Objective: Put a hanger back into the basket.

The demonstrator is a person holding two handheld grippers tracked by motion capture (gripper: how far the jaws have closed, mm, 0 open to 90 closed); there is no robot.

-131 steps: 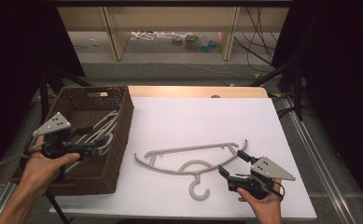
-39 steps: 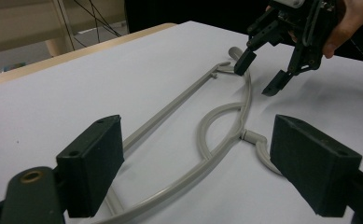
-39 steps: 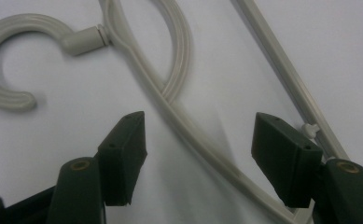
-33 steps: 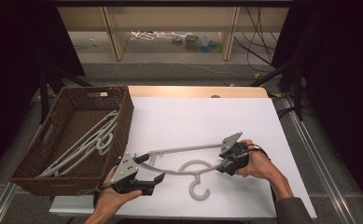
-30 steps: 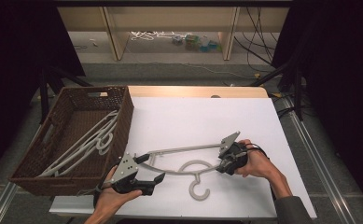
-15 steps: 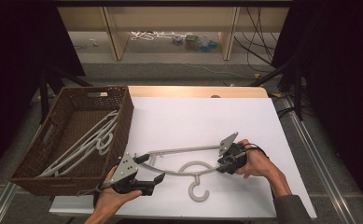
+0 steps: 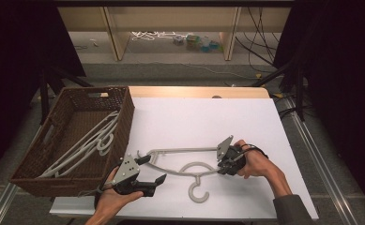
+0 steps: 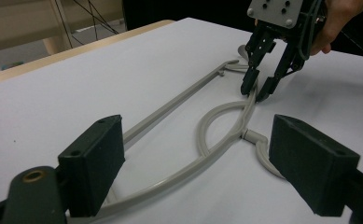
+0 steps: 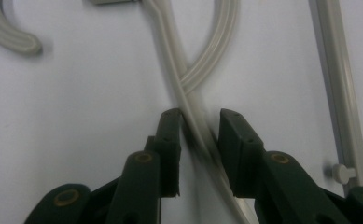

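We had our right gripper (image 9: 195,154) closing around the hanger (image 9: 191,100) arm, not yet pinching; our left gripper (image 8: 207,158) stood wide.

I see the right gripper (image 9: 198,140) has just been closing its jaws around the hanger (image 9: 193,112) arm. The pads seem not quite pressing yet

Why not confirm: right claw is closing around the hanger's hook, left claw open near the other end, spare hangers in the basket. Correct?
One thing is off. The right claw straddles the hanger on its arm, beside the loop under the neck, not on the hook, which lies off to the side in the right gripper view. Its jaws have just been closing. The left claw open and the basket with spare hangers are right.
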